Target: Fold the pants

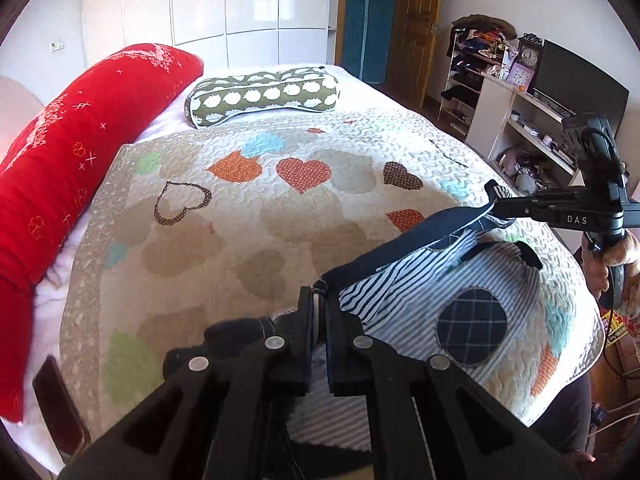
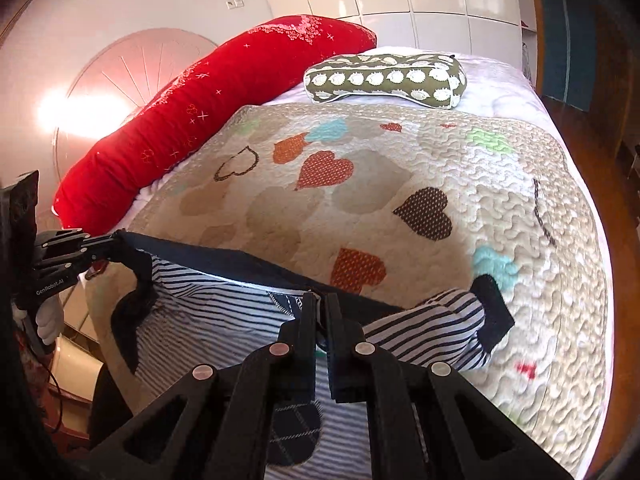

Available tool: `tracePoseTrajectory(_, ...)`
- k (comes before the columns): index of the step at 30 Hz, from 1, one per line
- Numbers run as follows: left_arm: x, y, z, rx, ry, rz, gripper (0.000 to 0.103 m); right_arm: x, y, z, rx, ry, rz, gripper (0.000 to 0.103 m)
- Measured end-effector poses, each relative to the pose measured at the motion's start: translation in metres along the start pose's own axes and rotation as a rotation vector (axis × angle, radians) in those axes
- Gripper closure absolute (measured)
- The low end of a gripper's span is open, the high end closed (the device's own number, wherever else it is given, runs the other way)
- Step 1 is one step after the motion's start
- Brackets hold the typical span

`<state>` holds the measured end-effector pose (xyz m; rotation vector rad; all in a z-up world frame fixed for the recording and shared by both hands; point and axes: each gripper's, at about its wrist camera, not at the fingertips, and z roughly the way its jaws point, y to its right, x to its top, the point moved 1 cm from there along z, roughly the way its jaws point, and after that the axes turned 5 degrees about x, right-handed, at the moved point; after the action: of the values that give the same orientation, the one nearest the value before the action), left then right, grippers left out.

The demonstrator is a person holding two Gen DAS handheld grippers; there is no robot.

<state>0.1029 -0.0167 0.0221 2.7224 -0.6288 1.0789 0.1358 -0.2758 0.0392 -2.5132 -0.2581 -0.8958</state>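
We find the left gripper with its jaws pressed together on the dark navy waistband of the striped pants, pinching one end of that band at the near edge of the bed. The right gripper likewise has its jaws clamped on the same waistband at the other end; in the left wrist view it appears at the right, and in the right wrist view the left gripper appears at the far left, both nipping cloth. The waistband runs stretched between the two grippers, raised off the bedding. Below it the pants hang and spread over the near part of the quilt, striped white and navy, with a rounded dark plaid patch on the fabric and a dark cuff lying on the quilt to the right. The quilt, cream with heart shapes, covers the bed beyond. Farther off, a green patterned pillow lies on the white sheet near the far end, and a long red bolster runs along the left side. White wardrobe doors stand behind.
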Motion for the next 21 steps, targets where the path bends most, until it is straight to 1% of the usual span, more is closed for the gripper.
tracePoseTrajectory(2,-0.03,0.012,-0.017,0.021,0.012,-0.008,0.098,-0.035,-0.01,-0.017,0.033,0.021,0.043,0.098)
tracePoseTrajectory(3,-0.046,0.017,-0.017,0.032,0.001,-0.019,0.098,-0.051,-0.016,-0.016,0.046,0.027,0.066,0.098)
tracePoseTrajectory(5,-0.078,0.024,-0.008,0.047,-0.049,-0.052,0.098,-0.086,-0.02,-0.015,0.063,0.025,0.117,0.098)
tracePoseTrajectory(7,-0.106,0.026,0.011,0.09,-0.131,-0.074,0.096,-0.116,-0.022,-0.008,0.078,0.011,0.173,0.098)
tracePoseTrajectory(8,-0.119,0.024,0.021,0.118,-0.177,-0.084,0.096,-0.13,-0.02,-0.006,0.074,0.004,0.202,0.095)
tracePoseTrajectory(9,-0.127,0.021,0.025,0.116,-0.203,-0.098,0.096,-0.139,-0.019,-0.005,0.062,0.003,0.23,0.093)
tracePoseTrajectory(10,-0.131,0.018,0.021,0.102,-0.201,-0.116,0.096,-0.147,-0.017,-0.008,0.062,0.009,0.256,0.086)
tracePoseTrajectory(12,-0.133,0.012,0.001,0.076,-0.17,-0.137,0.096,-0.155,-0.018,-0.022,0.06,0.046,0.286,0.081)
tracePoseTrajectory(13,-0.132,0.007,-0.011,0.068,-0.144,-0.146,0.093,-0.157,-0.019,-0.03,0.049,0.077,0.289,0.072)
tracePoseTrajectory(14,-0.13,0.003,-0.023,0.068,-0.119,-0.155,0.09,-0.157,-0.017,-0.043,0.03,0.11,0.288,0.061)
tracePoseTrajectory(15,-0.128,-0.001,-0.035,0.068,-0.093,-0.167,0.087,-0.155,-0.011,-0.055,0.005,0.142,0.288,0.056)
tracePoseTrajectory(16,-0.122,-0.005,-0.045,0.067,-0.065,-0.178,0.085,-0.154,-0.007,-0.066,-0.022,0.17,0.289,0.052)
tracePoseTrajectory(18,-0.109,-0.011,-0.057,0.059,-0.015,-0.202,0.084,-0.15,0.003,-0.08,-0.066,0.21,0.305,0.052)
tracePoseTrajectory(20,-0.093,-0.012,-0.057,0.044,0.009,-0.215,0.08,-0.145,0.013,-0.084,-0.091,0.231,0.331,0.052)
tracePoseTrajectory(21,-0.085,-0.011,-0.052,0.059,0.011,-0.217,0.074,-0.138,0.016,-0.079,-0.098,0.236,0.347,0.052)
